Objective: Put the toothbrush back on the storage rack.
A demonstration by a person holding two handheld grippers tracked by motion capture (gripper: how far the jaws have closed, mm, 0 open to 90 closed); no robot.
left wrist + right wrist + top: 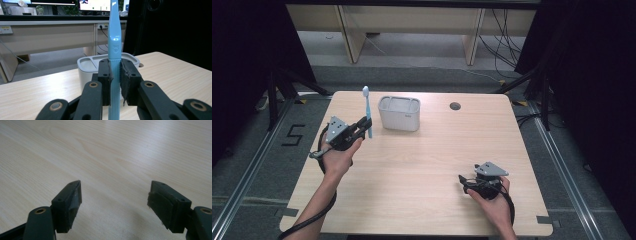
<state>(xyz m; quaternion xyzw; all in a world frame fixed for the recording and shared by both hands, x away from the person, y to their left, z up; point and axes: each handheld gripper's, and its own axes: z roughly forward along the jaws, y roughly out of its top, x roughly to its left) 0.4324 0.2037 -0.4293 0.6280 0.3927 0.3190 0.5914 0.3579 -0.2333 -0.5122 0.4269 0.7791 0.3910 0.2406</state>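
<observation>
My left gripper is clamped tight on a blue toothbrush, the pads pressing both flat sides of the handle with no gap between; the brush hangs clear of the table, just to the left of the white holder and a little nearer to me than its front wall; so I judge the pickup done, and what is left is to carry the brush over the holder's open top and lower it in, handle end first. The brush stands nearly upright, its long axis running top to bottom; bristle end up, ribbed handle end down below my jaws. My right gripper rests low over bare wood well right of the holder, jaws spread wide, holding nothing.
</observation>
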